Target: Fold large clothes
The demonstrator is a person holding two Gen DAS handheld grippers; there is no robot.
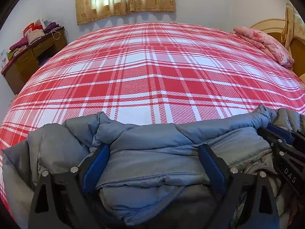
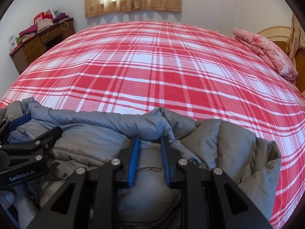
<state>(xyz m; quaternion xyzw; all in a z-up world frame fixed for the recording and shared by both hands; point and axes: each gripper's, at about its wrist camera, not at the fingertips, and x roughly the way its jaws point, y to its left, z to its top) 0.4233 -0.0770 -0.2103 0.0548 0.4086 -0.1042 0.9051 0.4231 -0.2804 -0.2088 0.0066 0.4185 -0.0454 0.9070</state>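
Note:
A puffy grey-blue jacket lies bunched along the near edge of a bed. In the left wrist view my left gripper stands wide open. Its blue pads straddle a broad fold of the jacket, which lies smooth between them. The right wrist view shows my right gripper with its jaws narrow, shut on a pinched ridge of the jacket at its far edge. Each gripper also shows in the other's view: the right gripper at the right edge, the left gripper at the left edge.
The bed carries a red and white plaid sheet that stretches far ahead. A pink folded quilt lies at the far right by the headboard. A wooden desk piled with clothes stands at the far left. A person's thumb shows at the lower left.

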